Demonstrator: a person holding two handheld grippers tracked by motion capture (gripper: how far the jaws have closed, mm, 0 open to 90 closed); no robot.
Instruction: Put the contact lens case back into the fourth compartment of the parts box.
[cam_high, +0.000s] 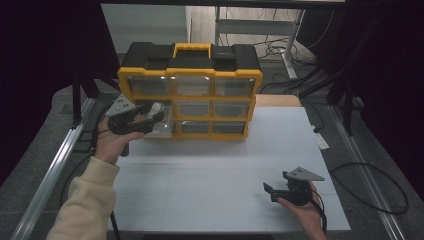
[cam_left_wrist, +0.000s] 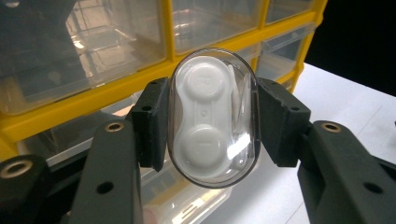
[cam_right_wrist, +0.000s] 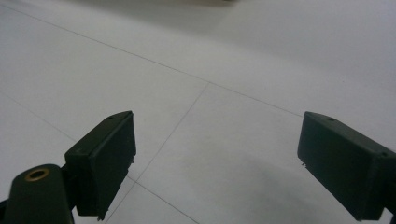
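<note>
A clear oval case with a white contact-lens holder inside (cam_left_wrist: 212, 116) is clamped between the pads of my left gripper (cam_left_wrist: 212, 123). In the high view that gripper (cam_high: 152, 116) hovers at the left side of a yellow-and-black drawer organizer (cam_high: 190, 90), and the case (cam_high: 157, 108) shows as a pale blob at its tip. A lower-left drawer (cam_high: 161, 128) of the organizer stands pulled out just below the case. My right gripper (cam_high: 268, 191) rests low over the white table near the front right, jaws wide apart with nothing between them (cam_right_wrist: 215, 163).
The organizer has three rows of clear drawers (cam_left_wrist: 205, 23) and a yellow handle (cam_high: 192, 49) on top. The white tabletop (cam_high: 210, 165) stretches in front of it. Aluminium rails (cam_high: 50, 170) flank the table, and cables (cam_high: 370, 190) lie on the floor at right.
</note>
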